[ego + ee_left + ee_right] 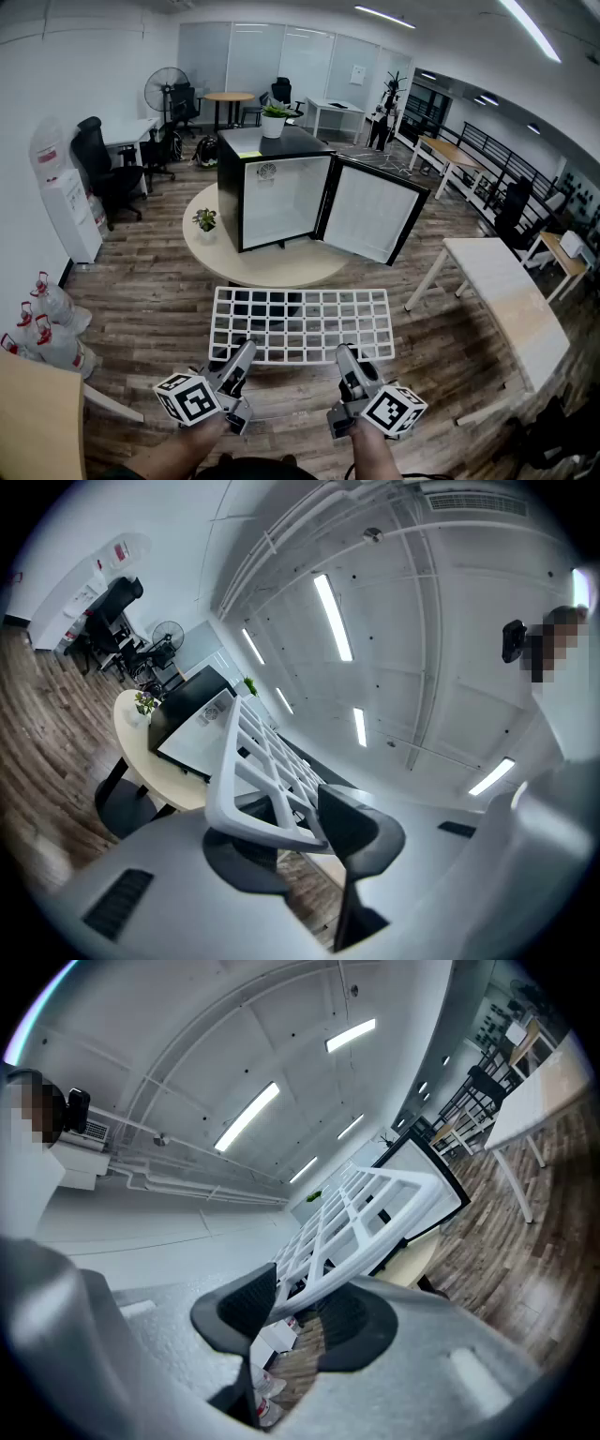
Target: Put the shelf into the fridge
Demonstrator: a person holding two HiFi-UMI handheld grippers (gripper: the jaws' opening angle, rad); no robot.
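Observation:
A white grid shelf [300,323] hangs flat in the air in front of me, held by its near edge. My left gripper [238,356] is shut on the shelf's near rail at the left; in the left gripper view the rail [246,785] sits between the dark pads. My right gripper [345,359] is shut on the same rail at the right, and the shelf [366,1213] runs away from its pads. Ahead, the black mini fridge [272,183] stands on a round table [267,262], with its door [373,211] swung open to the right and a white, bare interior.
A small potted plant [204,220] stands on the round table left of the fridge, another [274,119] on top of it. A long white table [511,300] is at the right. A water dispenser [67,202] and bottles [42,323] are at the left, with wooden floor between.

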